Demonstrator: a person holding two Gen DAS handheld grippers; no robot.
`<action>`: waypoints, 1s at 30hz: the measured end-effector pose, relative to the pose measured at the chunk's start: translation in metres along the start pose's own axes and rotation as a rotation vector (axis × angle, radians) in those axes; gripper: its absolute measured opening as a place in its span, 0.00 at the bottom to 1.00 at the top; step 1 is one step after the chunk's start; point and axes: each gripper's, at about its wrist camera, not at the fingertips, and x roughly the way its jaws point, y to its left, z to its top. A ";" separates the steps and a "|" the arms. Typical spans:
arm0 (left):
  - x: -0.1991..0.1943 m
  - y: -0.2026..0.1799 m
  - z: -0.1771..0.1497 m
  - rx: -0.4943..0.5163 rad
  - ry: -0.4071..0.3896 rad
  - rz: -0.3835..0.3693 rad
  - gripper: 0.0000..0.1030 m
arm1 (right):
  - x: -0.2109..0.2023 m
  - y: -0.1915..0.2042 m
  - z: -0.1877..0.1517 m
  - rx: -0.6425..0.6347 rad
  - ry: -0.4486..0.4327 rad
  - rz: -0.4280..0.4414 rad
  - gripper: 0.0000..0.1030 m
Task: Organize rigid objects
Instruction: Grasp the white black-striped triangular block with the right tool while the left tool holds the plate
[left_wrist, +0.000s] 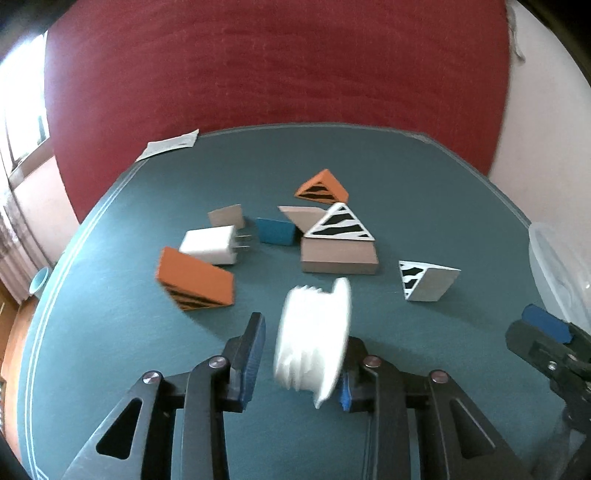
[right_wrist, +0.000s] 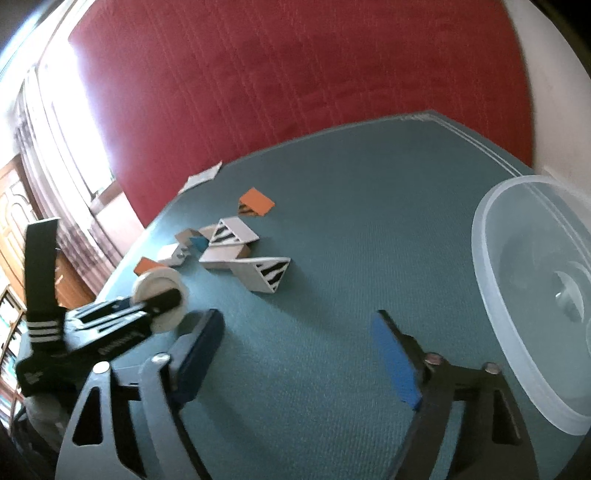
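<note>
Teal carpeted desk (left_wrist: 110, 332) under red wall. White plastic spool (left_wrist: 314, 339) sits between left tongs (left_wrist: 301, 360), blurred, grip uncertain. Right tongs (right_wrist: 299, 354) spread wide, empty, beside clear plastic tub (right_wrist: 524, 295). Striped wedge blocks (left_wrist: 338, 240) beyond spool.

A white plastic spool (left_wrist: 314, 338), blurred and tilted on edge, sits at 6 o'clock on the teal felt. At centre, a striped white wooden wedge (left_wrist: 339, 243) rests beside a blue block (left_wrist: 276, 230) and a white wall charger (left_wrist: 213, 244). Orange striped wedges lie at 9 (left_wrist: 195, 280) and 12 o'clock (left_wrist: 322, 187); another white wedge (left_wrist: 428, 280) lies at 3.
</note>
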 end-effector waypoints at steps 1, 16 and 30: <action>-0.002 0.002 -0.001 -0.005 -0.004 -0.003 0.34 | 0.000 0.001 -0.001 -0.005 0.004 -0.007 0.76; -0.005 0.017 -0.004 -0.022 -0.004 -0.038 0.31 | 0.032 0.038 0.012 -0.122 0.097 -0.075 0.66; -0.005 0.020 -0.004 -0.043 0.000 -0.079 0.25 | 0.084 0.053 0.037 -0.110 0.153 -0.123 0.39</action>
